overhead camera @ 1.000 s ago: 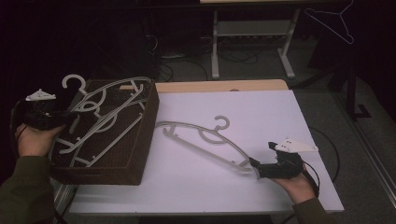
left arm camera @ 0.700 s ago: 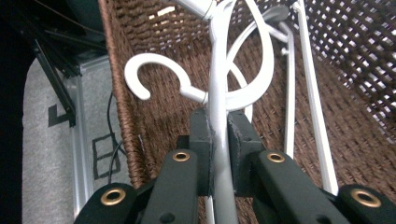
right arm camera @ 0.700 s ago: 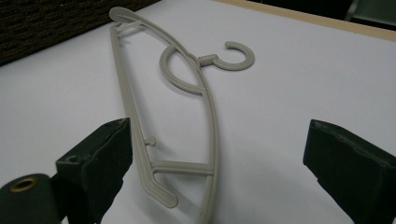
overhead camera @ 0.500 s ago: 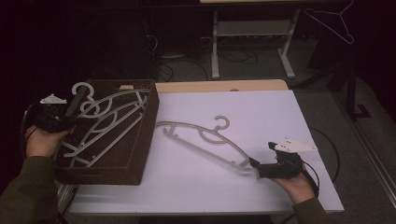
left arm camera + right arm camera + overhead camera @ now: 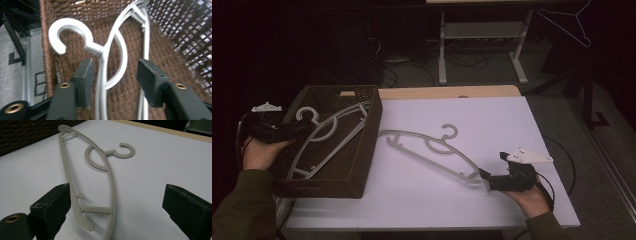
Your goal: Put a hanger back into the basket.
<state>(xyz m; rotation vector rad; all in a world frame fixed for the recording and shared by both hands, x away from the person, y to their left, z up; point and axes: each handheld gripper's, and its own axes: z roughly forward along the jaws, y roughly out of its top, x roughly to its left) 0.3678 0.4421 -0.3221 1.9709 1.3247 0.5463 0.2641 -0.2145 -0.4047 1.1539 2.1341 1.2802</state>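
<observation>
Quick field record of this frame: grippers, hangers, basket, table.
left gripper: open over the basket, jaws have just been opening, hanger neck between them, pads not pressing
right gripper: open, jaws either side of the end of the table hanger
basket hanger: white, lies in the basket, hook toward the left gripper
table hanger: grey-beige, flat on the table, right of the basket
basket: brown wicker, at the table's left end
table: white top
</observation>
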